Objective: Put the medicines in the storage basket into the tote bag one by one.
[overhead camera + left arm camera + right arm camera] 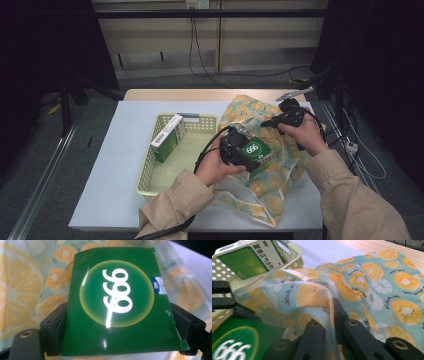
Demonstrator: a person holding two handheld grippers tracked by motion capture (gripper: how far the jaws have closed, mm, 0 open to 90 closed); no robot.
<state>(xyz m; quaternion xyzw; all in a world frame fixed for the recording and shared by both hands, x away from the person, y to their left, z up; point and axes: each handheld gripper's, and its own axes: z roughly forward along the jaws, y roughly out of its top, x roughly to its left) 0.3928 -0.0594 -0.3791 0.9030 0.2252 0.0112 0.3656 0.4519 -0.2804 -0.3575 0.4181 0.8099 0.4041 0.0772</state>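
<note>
Green box (112, 305): light, stiff card, glossy and slippery; clamped by its side edges between my left fingers (53, 332), above the fruit-print bag (372, 290). Bag: soft, limp; its rim pinched shut between my right fingers (312, 337). Hold gently, corners tear.

Box (112, 305) between left gripper (120, 332) jaws, above fruit-print bag (270, 150). Bag edge between right gripper (329, 322) jaws. Beyond right jaws: basket (294, 252) with second box (249, 258) leaning inside. Bag beside basket on table (115, 165).
</note>
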